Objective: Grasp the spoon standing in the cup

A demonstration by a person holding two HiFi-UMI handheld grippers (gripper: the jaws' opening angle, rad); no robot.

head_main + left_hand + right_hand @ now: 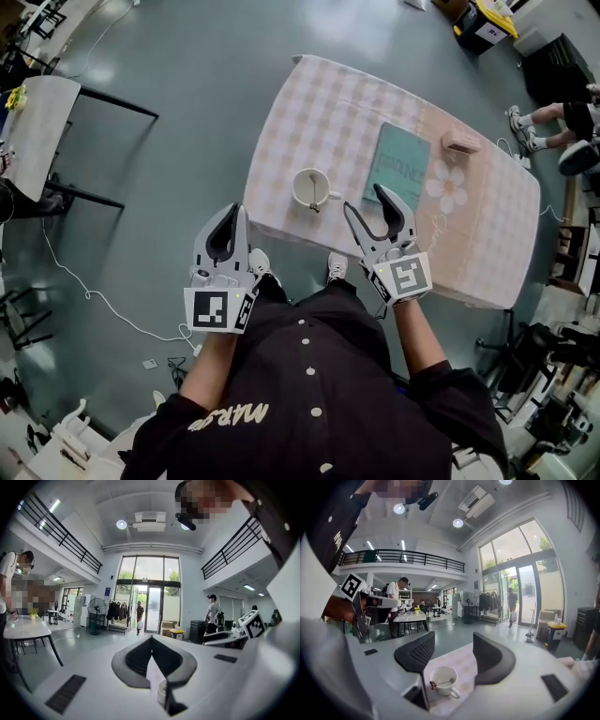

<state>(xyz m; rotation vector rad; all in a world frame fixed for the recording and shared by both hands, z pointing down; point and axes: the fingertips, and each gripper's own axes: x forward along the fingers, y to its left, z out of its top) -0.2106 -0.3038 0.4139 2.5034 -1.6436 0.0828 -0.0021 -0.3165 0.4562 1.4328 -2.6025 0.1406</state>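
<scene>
A white cup [308, 187] stands near the front edge of the table with the pink checked cloth [281, 112]. A spoon [314, 200] leans in it, handle end over the rim towards me. My right gripper [362, 201] is open just right of the cup, over the cloth. In the right gripper view the cup [443, 680] and the spoon [439, 684] sit low between the spread jaws of the right gripper [453, 637], nearer the camera than the tips. My left gripper [234, 212] is shut and empty, left of the table over the floor. The left gripper [151, 638] points into the room.
A teal book [397, 165] lies right of the cup, a small pink object [459, 143] and a flower print beyond it. A white side table [42, 117] stands far left, cables cross the floor, and a seated person's legs [548, 120] are at the right.
</scene>
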